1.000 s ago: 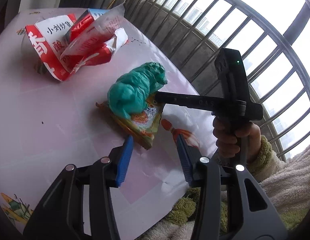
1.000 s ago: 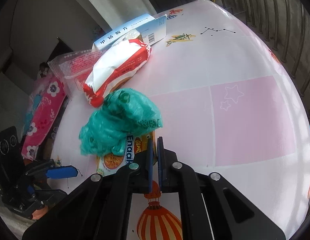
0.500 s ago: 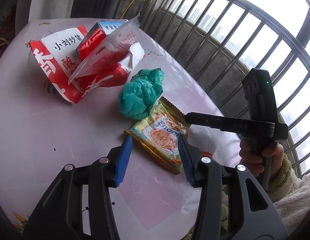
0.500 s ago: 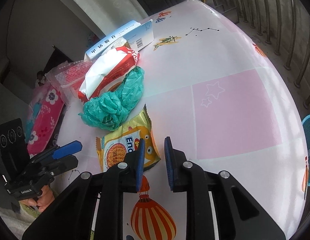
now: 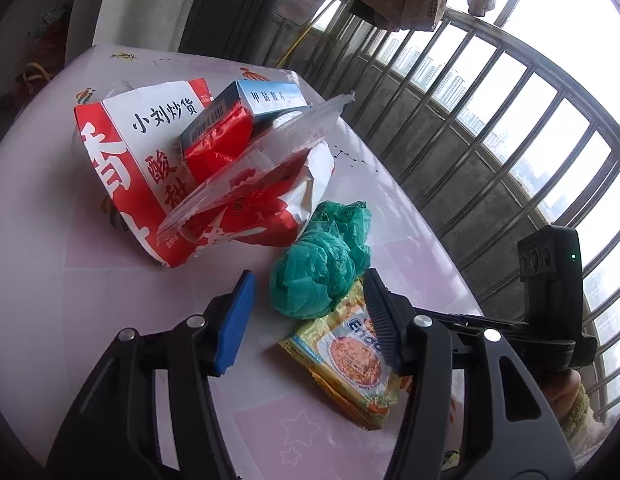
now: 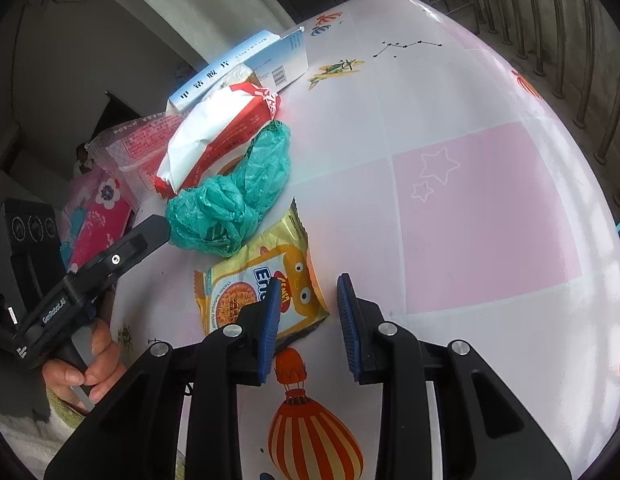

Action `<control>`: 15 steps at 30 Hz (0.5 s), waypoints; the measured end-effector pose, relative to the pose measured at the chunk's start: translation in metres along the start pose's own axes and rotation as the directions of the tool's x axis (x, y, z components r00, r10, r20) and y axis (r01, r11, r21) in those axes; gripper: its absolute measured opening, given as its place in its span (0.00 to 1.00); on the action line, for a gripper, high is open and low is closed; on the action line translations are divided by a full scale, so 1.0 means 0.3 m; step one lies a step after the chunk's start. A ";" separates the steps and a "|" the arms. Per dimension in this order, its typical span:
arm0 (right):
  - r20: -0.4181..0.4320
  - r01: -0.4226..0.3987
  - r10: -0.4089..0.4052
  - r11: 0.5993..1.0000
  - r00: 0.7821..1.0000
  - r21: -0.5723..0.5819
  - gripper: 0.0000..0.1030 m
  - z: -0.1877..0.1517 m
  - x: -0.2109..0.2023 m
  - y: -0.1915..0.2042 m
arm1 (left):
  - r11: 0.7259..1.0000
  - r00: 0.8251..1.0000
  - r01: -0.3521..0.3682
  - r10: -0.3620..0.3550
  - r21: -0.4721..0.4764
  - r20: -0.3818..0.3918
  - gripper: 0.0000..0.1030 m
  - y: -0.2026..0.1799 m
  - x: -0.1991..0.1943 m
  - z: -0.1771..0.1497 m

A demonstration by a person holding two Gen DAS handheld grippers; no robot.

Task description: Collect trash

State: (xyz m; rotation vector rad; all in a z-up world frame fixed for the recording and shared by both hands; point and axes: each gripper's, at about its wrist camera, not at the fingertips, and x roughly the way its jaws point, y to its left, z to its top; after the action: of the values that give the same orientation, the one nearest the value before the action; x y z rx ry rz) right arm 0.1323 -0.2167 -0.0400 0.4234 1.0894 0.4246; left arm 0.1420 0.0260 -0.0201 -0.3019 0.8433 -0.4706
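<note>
A crumpled green plastic bag [image 5: 320, 272] lies on the pink table [image 5: 49, 216], touching a yellow noodle packet [image 5: 350, 364]. My left gripper [image 5: 310, 316] is open, its fingers either side of the green bag, just short of it. In the right wrist view the green bag [image 6: 229, 208] lies beyond the noodle packet [image 6: 245, 292]. My right gripper [image 6: 307, 320] is open and empty, over the packet's near corner. A red and white snack bag [image 5: 149, 160], a clear wrapper [image 5: 261, 172] and a blue box [image 5: 265, 98] are piled behind.
A metal railing [image 5: 490, 128] runs along the table's far side. The table edge [image 6: 614, 320] curves close on the right. A pink floral cloth [image 6: 97, 220] lies beside the table at the left. The other hand-held gripper [image 6: 85, 276] reaches toward the green bag.
My right gripper opened, let go of the noodle packet and drew back. My left gripper moved forward to the green bag, which now sits beside the packet, not on it.
</note>
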 end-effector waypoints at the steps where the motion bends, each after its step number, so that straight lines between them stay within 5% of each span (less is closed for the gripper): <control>1: 0.002 0.000 0.000 1.000 1.000 -0.005 0.28 -0.003 0.000 0.001 | 1.000 1.000 -0.005 0.005 0.002 -0.002 0.49 -0.002 0.011 0.000; 15: 0.019 0.084 -0.083 0.993 0.996 -0.085 0.07 -0.008 0.015 0.033 | 1.000 1.000 0.001 -0.001 0.000 -0.016 0.27 -0.006 0.041 -0.014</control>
State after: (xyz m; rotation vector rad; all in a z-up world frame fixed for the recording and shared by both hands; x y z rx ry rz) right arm 0.1307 -0.2057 -0.0393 0.3036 1.0657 0.3923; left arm 0.1454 0.0179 -0.0299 -0.2989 0.8590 -0.4748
